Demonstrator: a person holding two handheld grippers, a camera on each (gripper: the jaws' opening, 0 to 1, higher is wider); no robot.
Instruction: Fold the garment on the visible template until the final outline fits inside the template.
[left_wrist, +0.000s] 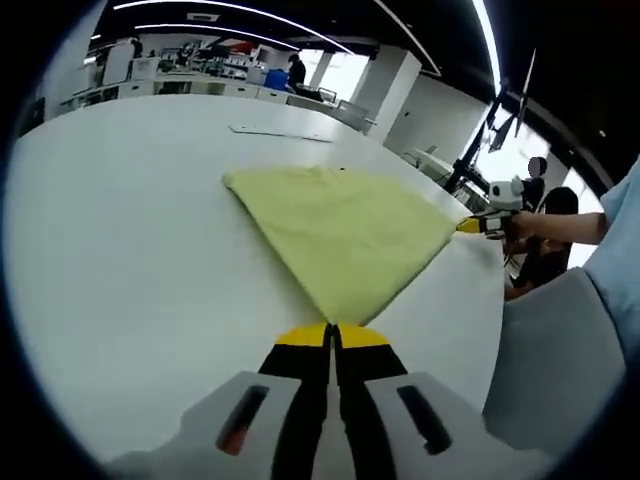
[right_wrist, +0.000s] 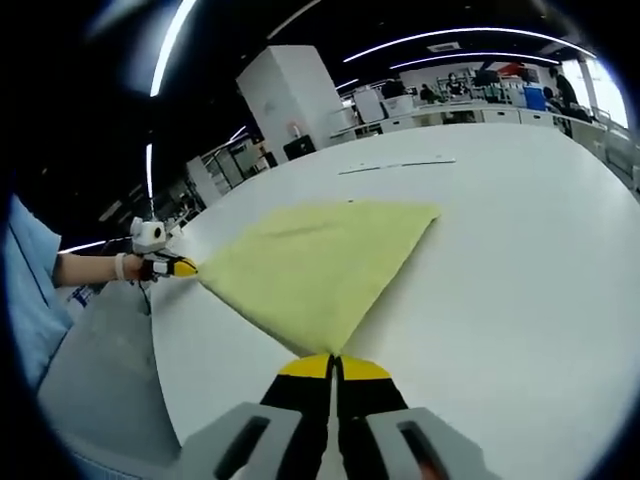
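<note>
A pale yellow garment (left_wrist: 340, 225) lies spread on the white table (left_wrist: 120, 260), narrowing to a corner at each gripper. In the left gripper view my left gripper (left_wrist: 332, 328) is shut on the near corner of the garment. My right gripper (left_wrist: 478, 225), held in a hand, pinches the corner at the table's right edge. The right gripper view has the same garment (right_wrist: 315, 260), with my right gripper (right_wrist: 335, 358) shut on its near corner and my left gripper (right_wrist: 178, 267) closed on the left corner. A thin pale outline (left_wrist: 280, 132) (right_wrist: 395, 166) lies on the table beyond the cloth.
The table edge (left_wrist: 495, 330) runs close by the person's grey lap (left_wrist: 560, 360) and light blue sleeve (right_wrist: 30, 290). Desks, a white pillar (right_wrist: 290, 100) and people stand far behind the table. Open white tabletop (right_wrist: 520, 260) stretches around the garment.
</note>
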